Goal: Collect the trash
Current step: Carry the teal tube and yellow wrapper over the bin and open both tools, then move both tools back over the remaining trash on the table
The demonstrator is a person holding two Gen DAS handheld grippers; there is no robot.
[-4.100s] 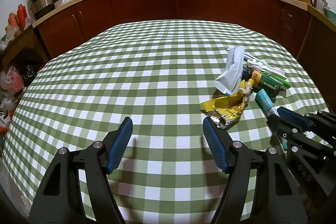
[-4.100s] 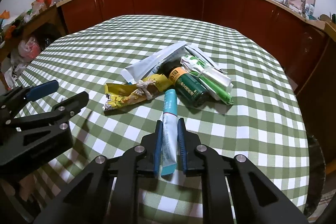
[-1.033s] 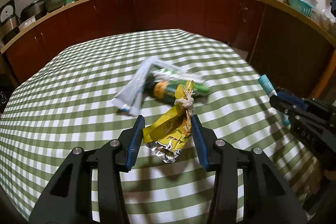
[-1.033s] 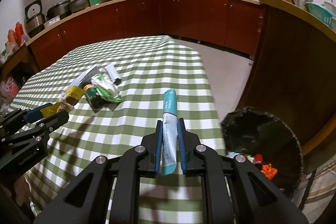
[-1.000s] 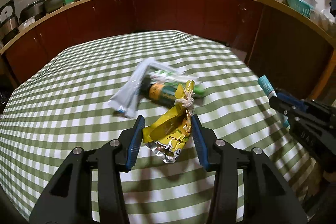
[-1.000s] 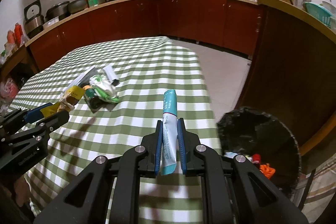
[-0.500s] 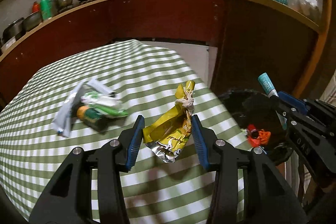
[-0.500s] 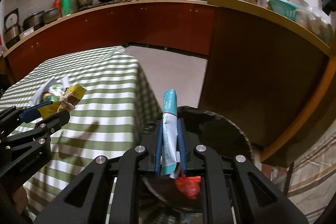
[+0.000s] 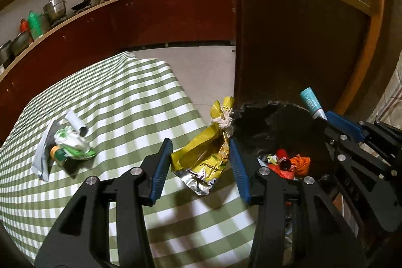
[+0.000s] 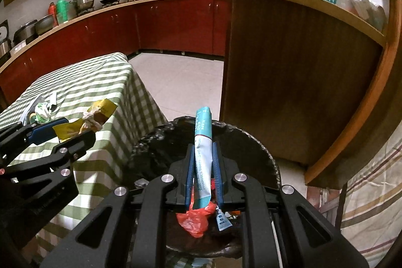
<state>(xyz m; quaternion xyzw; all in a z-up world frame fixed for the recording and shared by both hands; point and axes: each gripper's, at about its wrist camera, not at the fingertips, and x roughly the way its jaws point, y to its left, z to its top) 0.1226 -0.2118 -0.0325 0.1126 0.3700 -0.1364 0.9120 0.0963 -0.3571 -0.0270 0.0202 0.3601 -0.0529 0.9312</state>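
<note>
Kitchen floor beside the checked table (image 9: 125,104): nearest, my right gripper (image 10: 203,167) pinches a teal tube (image 10: 203,142) upright over the black-lined trash bin (image 10: 251,142), where an orange bag (image 10: 196,220) and other scraps lie. My left gripper (image 9: 198,160) clamps a crumpled yellow wrapper (image 9: 208,152) over the table edge, just beside the bin. Farther back on the cloth sits a small heap: green can (image 9: 59,155), green-white wrapper (image 9: 72,142), grey pouch (image 9: 41,160)

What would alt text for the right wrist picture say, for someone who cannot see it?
The right gripper holds a teal tube directly over an open black trash bin with orange plastic inside. At left, the left gripper holds a yellow wrapper beside a green checked table.
</note>
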